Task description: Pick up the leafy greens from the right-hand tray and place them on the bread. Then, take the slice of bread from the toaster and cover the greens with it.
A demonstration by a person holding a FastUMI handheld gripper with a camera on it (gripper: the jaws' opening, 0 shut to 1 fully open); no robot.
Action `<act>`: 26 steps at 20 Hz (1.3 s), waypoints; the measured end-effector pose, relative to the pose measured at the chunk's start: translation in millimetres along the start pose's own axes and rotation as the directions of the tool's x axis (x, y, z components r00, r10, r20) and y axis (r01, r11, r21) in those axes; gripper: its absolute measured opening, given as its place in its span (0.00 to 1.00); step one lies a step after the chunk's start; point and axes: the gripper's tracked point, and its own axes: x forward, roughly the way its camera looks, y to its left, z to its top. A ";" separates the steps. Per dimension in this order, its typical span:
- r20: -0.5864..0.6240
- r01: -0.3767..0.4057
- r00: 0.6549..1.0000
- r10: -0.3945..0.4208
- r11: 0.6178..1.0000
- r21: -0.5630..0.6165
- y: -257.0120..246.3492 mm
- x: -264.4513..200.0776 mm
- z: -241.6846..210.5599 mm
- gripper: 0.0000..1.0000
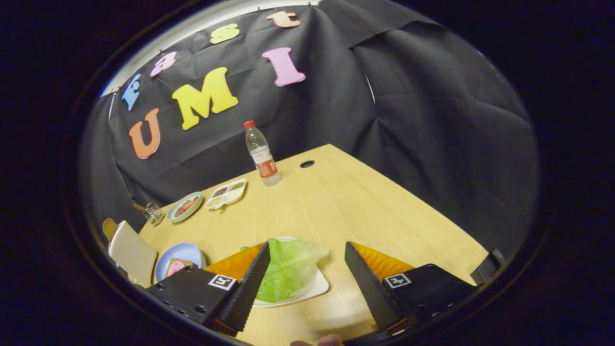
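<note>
Greens [288, 269] lie on a pale tray [319, 287], a crumpled lettuce leaf spread across it, and that tray sits on the worktop [336, 206] right under the tongs [307, 276]. Fingers stand wide apart, nothing between them pressed at all. The leaf lies just ahead and toward the left finger, its near edge tucked behind that finger's tip, while the right finger hangs over bare wood beside the tray (so the gap is off-centre to the right of the leaf). Its long axis seems to run from the tong tips away toward the far end of the tray, roughly in line with the fingers. My read: a small shift leftward and a drop would put the leaf squarely in the gap.

Further left, a blue plate [185, 251] carries what looks like bread with a filling [176, 265], the likely landing spot. Beside that stands the toaster [132, 252], a slice [109, 227] poking up behind it. Well beyond, a green dish [185, 206], a divided white tray [227, 193] and a water bottle [260, 154] sit near the far edge.
</note>
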 end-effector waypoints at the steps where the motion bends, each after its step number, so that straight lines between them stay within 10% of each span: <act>1: -0.025 -0.003 1.000 0.004 1.000 0.025 0.5 5.7 -3.8 0.96; 10: -0.099 0.015 0.995 0.001 0.987 0.162 1.2 43.1 -12.8 0.96; 16: -0.112 0.032 0.994 -0.013 0.984 0.173 -5.0 53.1 -13.2 0.55; 20: -0.095 0.044 0.995 -0.027 0.982 0.183 -9.6 51.7 -4.6 0.07; 26: -0.027 -0.024 0.999 0.029 0.985 0.171 5.7 30.6 11.2 0.00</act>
